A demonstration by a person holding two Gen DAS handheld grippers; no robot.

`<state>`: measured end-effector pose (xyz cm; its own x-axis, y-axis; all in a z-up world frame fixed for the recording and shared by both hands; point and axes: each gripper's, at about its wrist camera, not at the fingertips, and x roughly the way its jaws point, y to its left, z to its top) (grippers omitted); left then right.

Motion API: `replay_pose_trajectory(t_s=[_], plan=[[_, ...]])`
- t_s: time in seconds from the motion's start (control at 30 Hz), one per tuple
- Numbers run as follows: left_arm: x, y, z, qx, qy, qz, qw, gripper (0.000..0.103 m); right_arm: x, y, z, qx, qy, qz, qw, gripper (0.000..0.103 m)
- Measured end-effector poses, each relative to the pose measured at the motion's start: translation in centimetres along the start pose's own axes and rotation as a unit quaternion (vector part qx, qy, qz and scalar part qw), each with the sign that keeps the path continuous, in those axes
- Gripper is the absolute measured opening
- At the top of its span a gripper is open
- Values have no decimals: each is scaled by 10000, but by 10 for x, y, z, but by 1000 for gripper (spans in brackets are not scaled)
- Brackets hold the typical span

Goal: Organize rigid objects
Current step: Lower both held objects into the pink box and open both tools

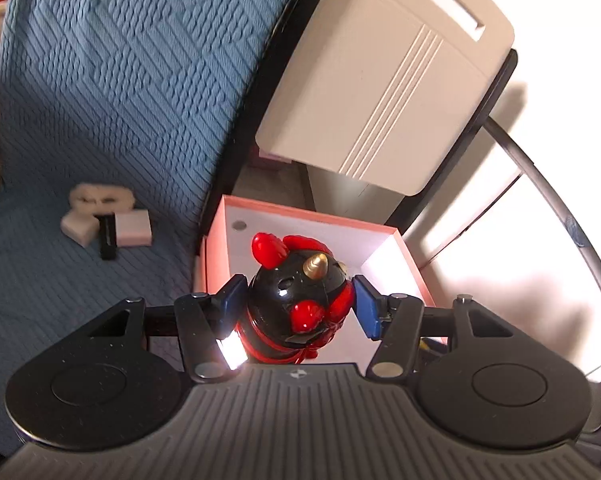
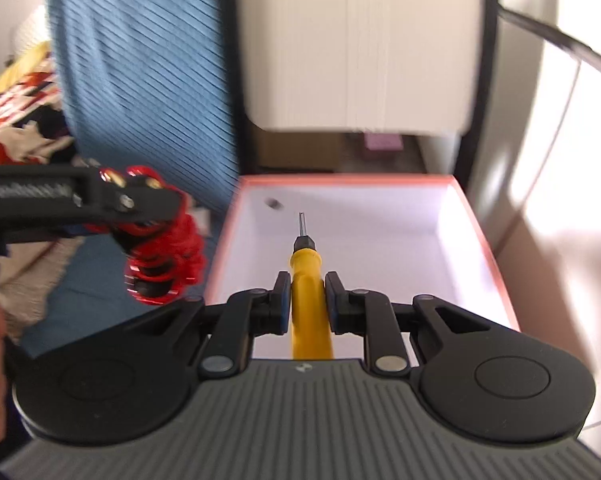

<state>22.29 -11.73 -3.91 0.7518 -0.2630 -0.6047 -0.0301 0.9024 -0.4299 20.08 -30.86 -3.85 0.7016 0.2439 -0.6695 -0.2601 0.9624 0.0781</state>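
My left gripper (image 1: 296,300) is shut on a glossy black-and-red figurine (image 1: 296,292) with a gold horn, held over the near left part of a pink-rimmed white box (image 1: 312,232). My right gripper (image 2: 307,300) is shut on a yellow-handled screwdriver (image 2: 308,280), tip pointing forward over the same box (image 2: 380,232). In the right wrist view the left gripper with the red figurine (image 2: 164,256) hangs just left of the box's left wall.
A blue textured blanket (image 1: 100,100) covers the bed to the left. Small white blocks and a black piece (image 1: 108,224) lie on it. A beige cabinet (image 1: 380,80) stands behind the box. A patterned cloth (image 2: 16,120) lies at far left.
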Motion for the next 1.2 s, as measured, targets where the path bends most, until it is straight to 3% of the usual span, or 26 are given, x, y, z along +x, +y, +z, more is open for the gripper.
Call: replay_pose_trajectory(t_s=[0.43, 0.63, 0.9, 1.2], plan=[[78, -25, -27, 234, 435, 148, 9987, 63, 61, -53, -48, 272, 724, -27, 9970, 22], [90, -26, -37, 293, 584, 223, 9976, 63, 66, -58, -52, 255, 725, -10, 9970, 21], [61, -29, -32, 412, 341, 91, 9985, 67, 42, -53, -38, 300, 454, 23, 9985, 21], [-15, -34, -6, 771, -331, 89, 9964, 67, -6, -27, -16, 204, 69, 93, 9997, 21]])
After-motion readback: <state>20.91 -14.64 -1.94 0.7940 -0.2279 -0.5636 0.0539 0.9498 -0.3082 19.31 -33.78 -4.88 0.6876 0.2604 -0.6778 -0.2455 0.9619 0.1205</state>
